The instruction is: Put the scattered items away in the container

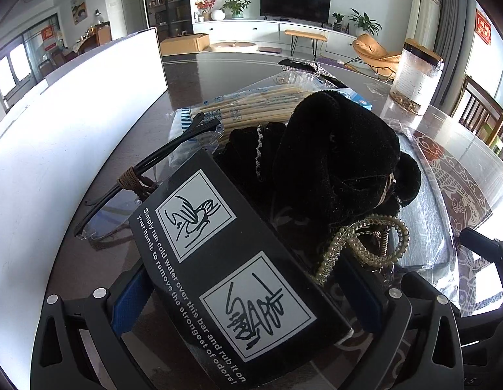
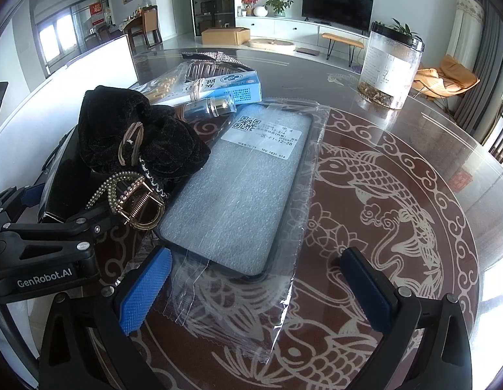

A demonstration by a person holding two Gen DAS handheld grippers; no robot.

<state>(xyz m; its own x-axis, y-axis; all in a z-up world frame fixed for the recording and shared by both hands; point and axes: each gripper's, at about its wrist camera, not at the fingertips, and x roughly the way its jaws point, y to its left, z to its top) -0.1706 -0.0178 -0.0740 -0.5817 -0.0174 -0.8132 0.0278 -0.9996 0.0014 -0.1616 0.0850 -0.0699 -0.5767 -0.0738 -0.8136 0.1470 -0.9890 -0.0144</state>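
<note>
**Black box between the left fingers, right hand-held gripper open over the bagged phone case**

At the far left of the left wrist view stands a white container (image 1: 72, 123), its wall tall beside the table (image 1: 173, 74). Just beside it lie clear glasses (image 1: 144, 175) with dark arms, bound by a brown cord. The left hand-held gripper (image 1: 248, 299) has its blue-padded fingers on either side of a black box (image 1: 219, 260) printed with hand-washing drawings and white text; the box fills the gap, but whether the pads press it I cannot tell. Behind the box lies a packet of pale sticks (image 1: 251, 107) in clear plastic. To the right a black velvet scrunchie (image 1: 342, 162) sits piled on the items, with a beaded hair clip (image 1: 368, 243) touching its near edge.

In the right wrist view the same pile lies at the left. Farther back is a blue and white carton (image 2: 225, 87) with a small blue cylinder (image 2: 206, 107) against it. In the middle lies a phone case (image 2: 238, 188) in a clear bag, a white label at its far end. The right hand-held gripper (image 2: 254, 292) is wide open and holds nothing, its fingers either side of the bag's near end. Well to the right stands a clear jar (image 2: 391, 65) with a dark lid.
</note>
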